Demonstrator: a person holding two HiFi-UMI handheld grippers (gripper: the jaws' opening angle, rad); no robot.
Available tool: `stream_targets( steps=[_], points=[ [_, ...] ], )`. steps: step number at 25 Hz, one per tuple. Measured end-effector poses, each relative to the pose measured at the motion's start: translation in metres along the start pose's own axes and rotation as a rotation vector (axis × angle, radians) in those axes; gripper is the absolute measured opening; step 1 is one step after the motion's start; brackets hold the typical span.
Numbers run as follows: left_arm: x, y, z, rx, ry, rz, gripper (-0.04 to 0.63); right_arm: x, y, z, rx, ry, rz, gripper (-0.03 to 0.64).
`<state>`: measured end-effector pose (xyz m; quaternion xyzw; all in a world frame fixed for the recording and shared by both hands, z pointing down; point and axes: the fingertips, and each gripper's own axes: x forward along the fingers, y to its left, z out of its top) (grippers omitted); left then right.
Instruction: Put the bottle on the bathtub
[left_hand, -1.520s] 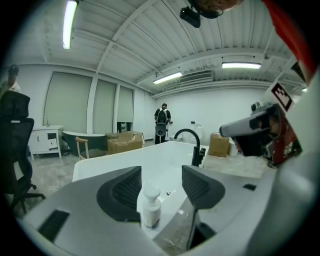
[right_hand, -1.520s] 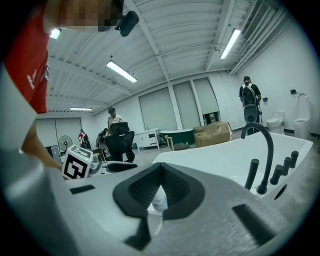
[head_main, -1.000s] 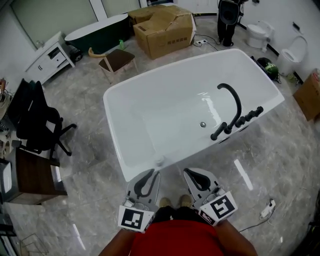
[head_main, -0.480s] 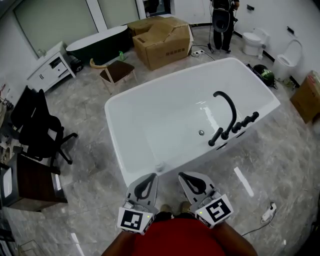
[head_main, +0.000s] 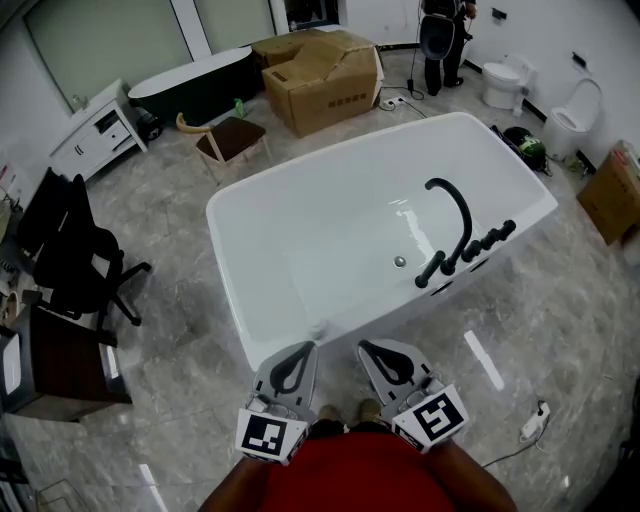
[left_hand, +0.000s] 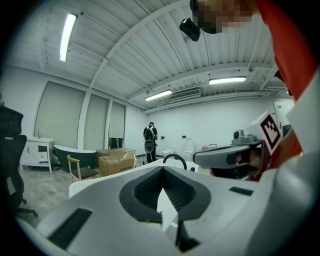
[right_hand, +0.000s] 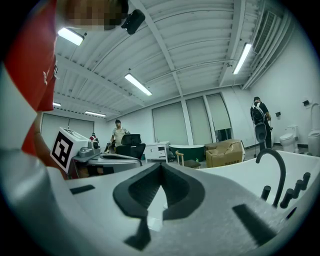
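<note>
Right gripper view alone, beyond right gripper (right_hand: 161, 169): person (right_hand: 119, 131) behind office chair (right_hand: 132, 149)

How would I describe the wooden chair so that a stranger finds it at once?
Beyond the far side of the large white bathtub stands a big cardboard box. The wooden chair is just left of it, before a dark green bathtub. Its pale curved back and brown seat set it apart from the black office chair.
</note>
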<state>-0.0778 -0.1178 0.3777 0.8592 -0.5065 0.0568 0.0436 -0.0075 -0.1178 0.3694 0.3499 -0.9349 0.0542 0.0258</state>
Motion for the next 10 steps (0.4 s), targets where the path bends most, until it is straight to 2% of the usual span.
stream_targets(
  steps=[10],
  points=[
    [0.0009,0.0093,-0.0014,0.004,-0.001,0.007,0.009,0.0053,-0.0002,-0.0006,-0.003,0.013,-0.001,0.005]
  ],
)
